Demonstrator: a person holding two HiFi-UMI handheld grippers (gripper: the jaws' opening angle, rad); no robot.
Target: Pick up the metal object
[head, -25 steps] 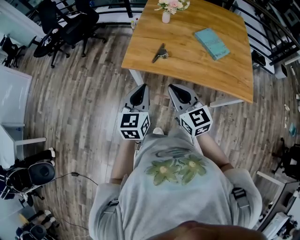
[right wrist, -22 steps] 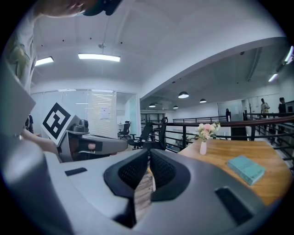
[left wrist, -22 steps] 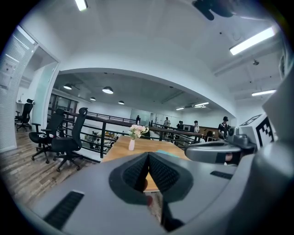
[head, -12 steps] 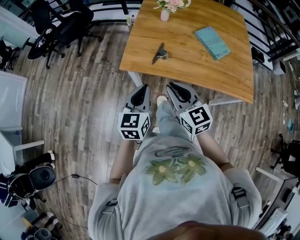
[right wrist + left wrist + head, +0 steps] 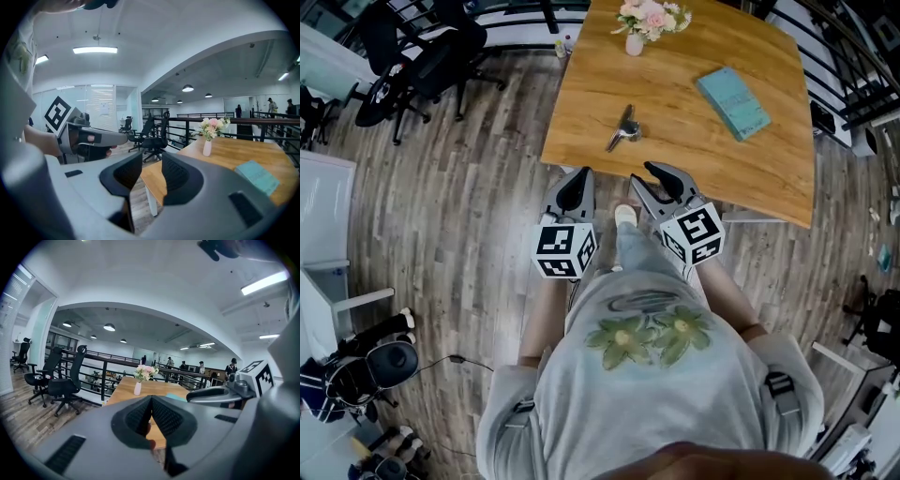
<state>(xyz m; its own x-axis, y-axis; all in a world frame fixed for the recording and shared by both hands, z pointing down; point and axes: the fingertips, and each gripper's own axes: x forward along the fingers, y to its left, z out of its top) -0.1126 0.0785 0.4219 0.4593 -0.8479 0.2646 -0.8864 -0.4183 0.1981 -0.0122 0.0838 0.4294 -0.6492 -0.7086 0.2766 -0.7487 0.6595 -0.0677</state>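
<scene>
The metal object (image 5: pixel 623 128), a slim dark-and-silver piece, lies on the wooden table (image 5: pixel 694 150) near its front left edge. Both grippers hover just short of that edge, pointing at the table. My left gripper (image 5: pixel 577 180) sits left of and below the object, with its pads meeting (image 5: pixel 151 401) and nothing held. My right gripper (image 5: pixel 644 174) is nearer the object; its jaws have just been opening, and a clear gap (image 5: pixel 152 160) between them holds nothing. The object does not show in either gripper view.
A teal book (image 5: pixel 733 102) lies on the table's right half and a white vase of flowers (image 5: pixel 637 26) stands at its far edge. Black office chairs (image 5: pixel 431 56) stand on the wood floor to the left. A black railing runs behind the table.
Both grippers have moved forward to the table's front edge. The right gripper's jaws have gone from shut to parted. The left gripper stays shut.
</scene>
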